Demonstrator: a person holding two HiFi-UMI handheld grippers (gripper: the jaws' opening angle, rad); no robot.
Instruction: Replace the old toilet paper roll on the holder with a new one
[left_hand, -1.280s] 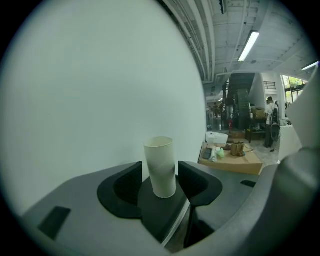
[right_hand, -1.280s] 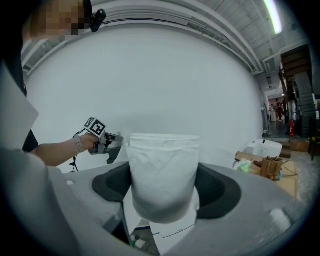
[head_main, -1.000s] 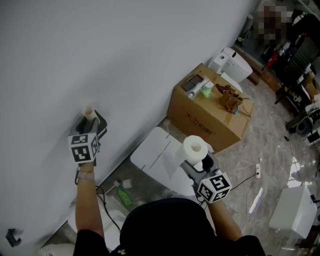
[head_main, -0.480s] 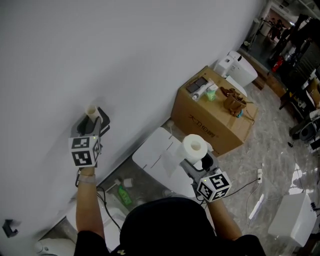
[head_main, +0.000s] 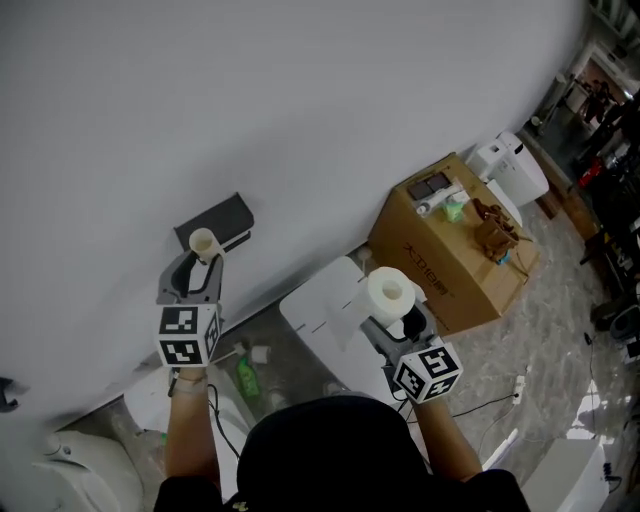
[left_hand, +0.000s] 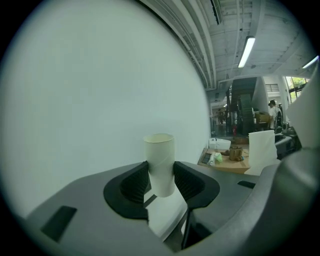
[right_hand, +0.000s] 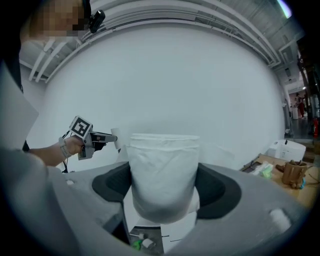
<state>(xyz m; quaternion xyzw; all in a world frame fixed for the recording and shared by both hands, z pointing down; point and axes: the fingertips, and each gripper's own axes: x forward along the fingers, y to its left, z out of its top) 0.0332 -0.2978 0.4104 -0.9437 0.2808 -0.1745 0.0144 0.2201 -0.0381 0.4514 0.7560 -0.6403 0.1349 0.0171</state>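
Observation:
The old roll, a bare cardboard tube (head_main: 203, 241) (left_hand: 160, 162), stands upright with my left gripper (head_main: 201, 262) (left_hand: 161, 184) shut on it. It hangs just in front of and below the black holder (head_main: 230, 214) on the white wall, apart from it. My right gripper (head_main: 392, 312) (right_hand: 164, 200) is shut on the new white toilet paper roll (head_main: 390, 292) (right_hand: 164, 175), held upright over the toilet lid at centre right. In the right gripper view the left gripper (right_hand: 98, 138) and its tube (right_hand: 114, 138) show at the left against the wall.
A white toilet lid (head_main: 322, 312) lies below the right gripper. A cardboard box (head_main: 452, 262) with small items on top stands to the right by the wall, a white appliance (head_main: 518, 170) beyond it. A green bottle (head_main: 247, 378) and cables lie on the floor.
My left gripper has pulled the cardboard tube off and away from the holder, which now shows bare on the wall. The right gripper with the new roll has barely shifted.

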